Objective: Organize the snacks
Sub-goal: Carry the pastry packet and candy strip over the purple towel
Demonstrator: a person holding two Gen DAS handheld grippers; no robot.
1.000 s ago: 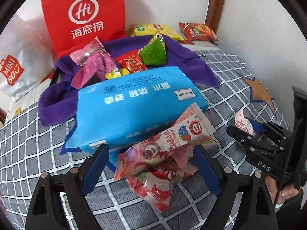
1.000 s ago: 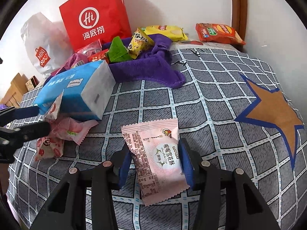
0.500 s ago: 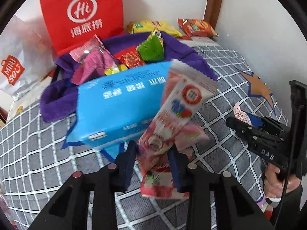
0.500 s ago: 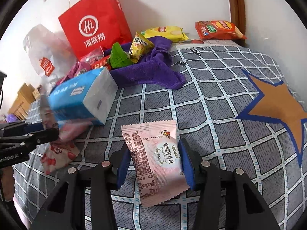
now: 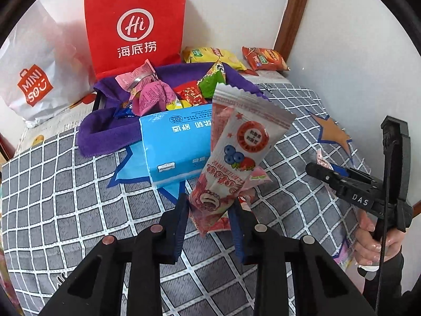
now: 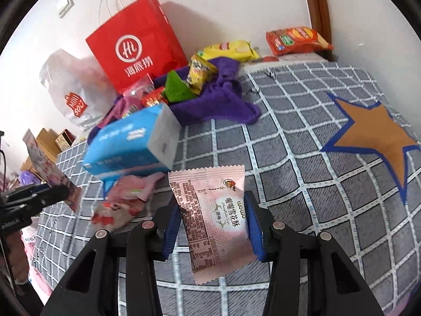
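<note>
Lifted since a second ago: both my packets are off the checked bedspread (image 5: 65, 184), and my left gripper (image 5: 210, 210) has closed from wide open.

Left tongs pinch the strawberry snack packet (image 5: 236, 152) at its lower end, tilted upright in front of the blue tissue pack (image 5: 176, 142); right gripper (image 6: 213, 221) has just been closing, and now pinches the pink pastry packet (image 6: 213, 213) between blue pads, just right of the tissue pack. Two more pink packets (image 6: 123, 200) lie on the bedspread against the tissue pack; purple cloth (image 6: 215, 102) with piled snacks and red paper bag (image 5: 134, 23) sit behind it.
</note>
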